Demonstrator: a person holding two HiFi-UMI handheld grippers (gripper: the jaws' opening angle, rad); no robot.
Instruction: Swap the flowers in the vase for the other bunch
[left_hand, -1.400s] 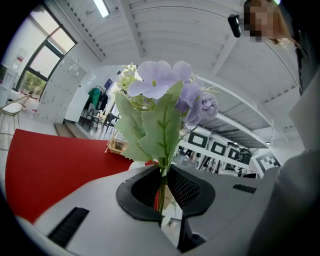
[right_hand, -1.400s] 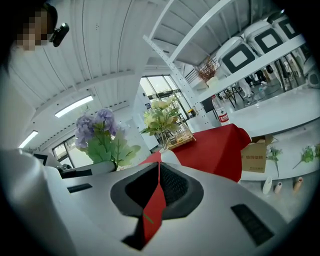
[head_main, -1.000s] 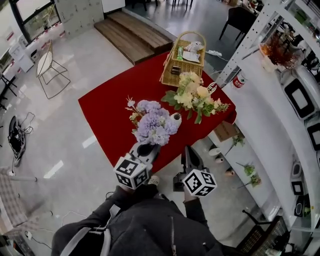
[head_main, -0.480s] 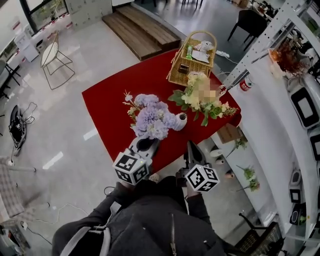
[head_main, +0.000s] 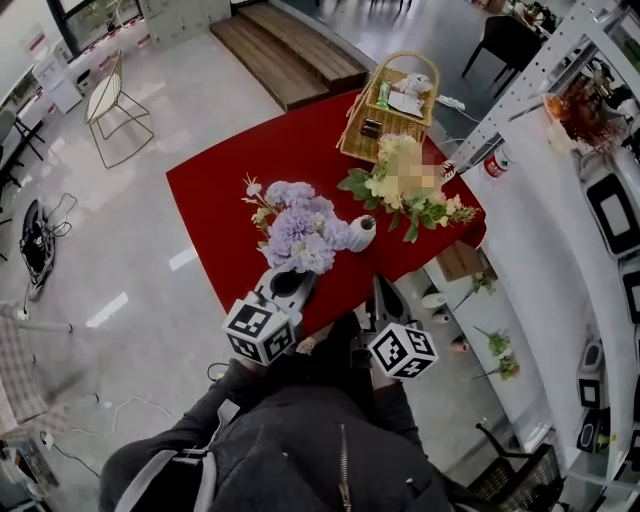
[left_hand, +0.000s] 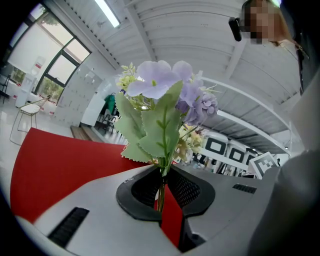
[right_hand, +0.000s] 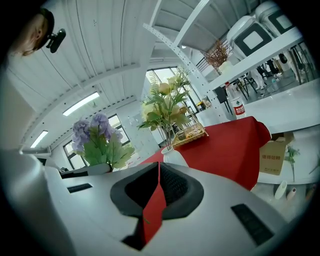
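The purple bunch (left_hand: 156, 82) sat at frame centre, stems clamped between the left gripper's (left_hand: 163, 176) jaws; the right gripper (right_hand: 159, 167) - jaws together - held nothing.

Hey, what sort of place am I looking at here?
Probably a showroom or demo hall: a wide glossy floor, tall white shelves holding machines, and a table dressed in red cloth.

Qty logged, locs rel. to red table (head_main: 230, 190). Over/on it: flower bunches x2 (purple bunch (head_main: 298, 228), yellow bunch (head_main: 385, 190)), white vase (head_main: 361, 233) x1, wicker basket (head_main: 365, 145) x1 at far corner. At near edge: grippers x2 (left gripper (head_main: 292, 283), right gripper (head_main: 383, 297)). Off table: wire chair (head_main: 115, 100) x1 to left, cardboard box (head_main: 457, 260) x1 below right edge.
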